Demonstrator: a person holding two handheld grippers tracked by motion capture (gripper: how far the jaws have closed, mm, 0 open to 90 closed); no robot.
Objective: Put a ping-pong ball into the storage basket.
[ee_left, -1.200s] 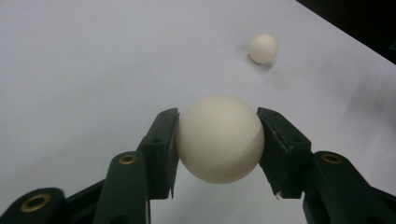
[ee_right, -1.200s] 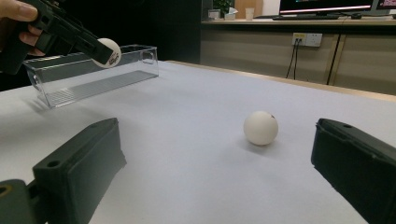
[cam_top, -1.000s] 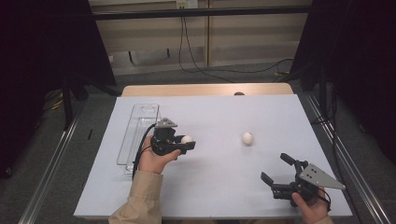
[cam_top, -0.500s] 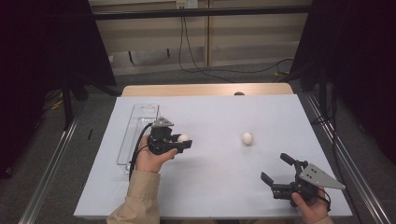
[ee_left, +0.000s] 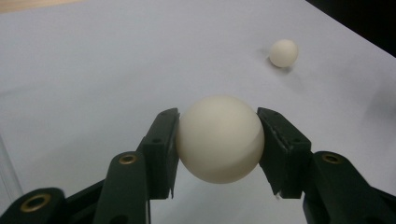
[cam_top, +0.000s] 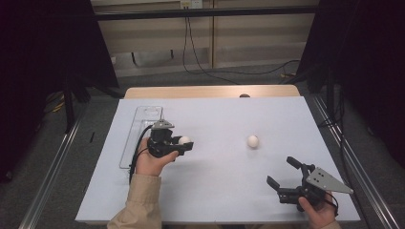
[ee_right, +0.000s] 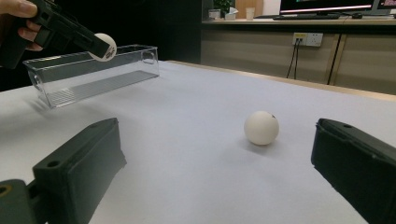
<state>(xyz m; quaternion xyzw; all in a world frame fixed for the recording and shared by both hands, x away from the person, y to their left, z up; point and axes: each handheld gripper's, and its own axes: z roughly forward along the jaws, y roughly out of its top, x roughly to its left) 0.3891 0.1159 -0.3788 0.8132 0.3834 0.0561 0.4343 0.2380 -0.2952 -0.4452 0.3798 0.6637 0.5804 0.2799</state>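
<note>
Jaws of the right gripper [cam_top: 282,180] are seen spread wide at the near right corner of the white table surface [cam_top: 229,191], with nothing between them; in the right gripper view they frame the loose cream-white ball [ee_right: 261,127] that lies farther out, apart from both pads. It is judged that this gripper is aimed there so that the ball can be approached next, though nothing is touched by it yet.

Farther in and to the left, the left gripper [cam_top: 180,145] is closed on a second smooth cream-white ball [ee_left: 219,138], which is pinched at its widest part between the two black pads, one on each side. The ball is held clear of the table; from the high view it sits just beside the long clear plastic tray [cam_top: 141,125], not over it. It is judged that the grip across the middle is chosen so that the round surface cannot slip out, and that the ball is being carried toward the tray, whose open top and long, narrow shape suit such a drop.

By count, two balls are seen: one held, one resting on the table near its middle right [cam_top: 253,141]. One tray is counted, empty as far as can be told. Two grippers are present. Beyond the table, cables and a wall socket are seen.
</note>
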